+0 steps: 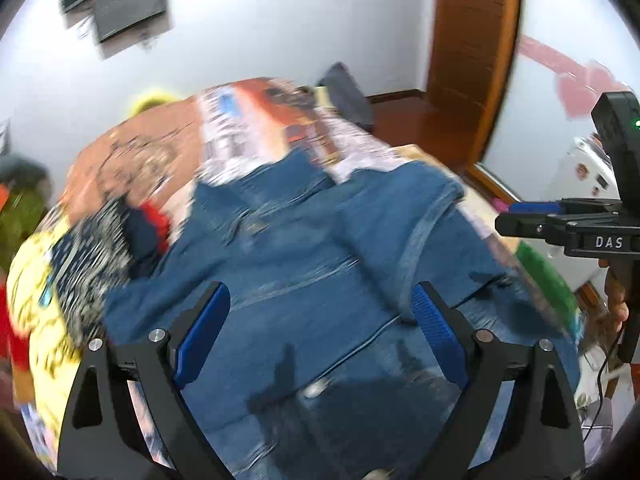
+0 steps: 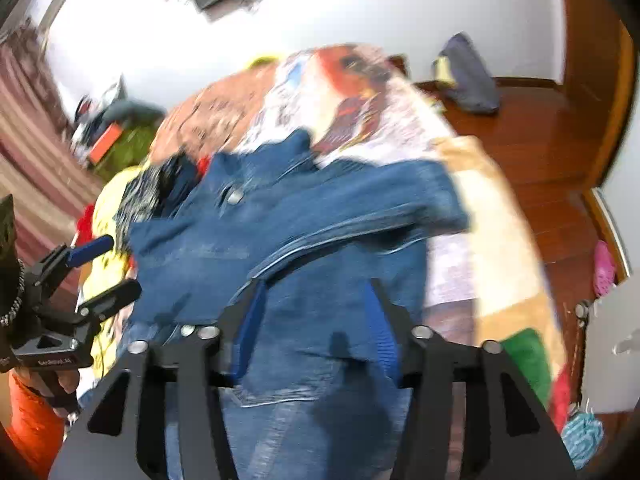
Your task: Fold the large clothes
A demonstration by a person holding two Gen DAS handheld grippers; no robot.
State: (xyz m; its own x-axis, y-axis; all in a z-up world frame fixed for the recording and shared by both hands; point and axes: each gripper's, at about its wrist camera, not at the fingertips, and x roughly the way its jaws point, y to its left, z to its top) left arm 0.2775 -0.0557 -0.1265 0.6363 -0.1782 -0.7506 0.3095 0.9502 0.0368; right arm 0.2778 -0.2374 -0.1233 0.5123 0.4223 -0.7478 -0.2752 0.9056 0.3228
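Bed with patterned multicolour quilt [image 1: 256, 128] against white wall | blue denim jacket [image 1: 320, 248] lay spread on quilt | left gripper [image 1: 322, 332] spread wide above denim | right gripper [image 2: 316, 332] parted, nothing clamped.

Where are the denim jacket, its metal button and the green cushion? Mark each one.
denim jacket [image 1: 320, 248]: left wrist view, on the middle of the blue cloth.
metal button [image 2: 235, 197]: right wrist view, on the button face.
green cushion [image 2: 528, 356]: right wrist view, on its top surface.
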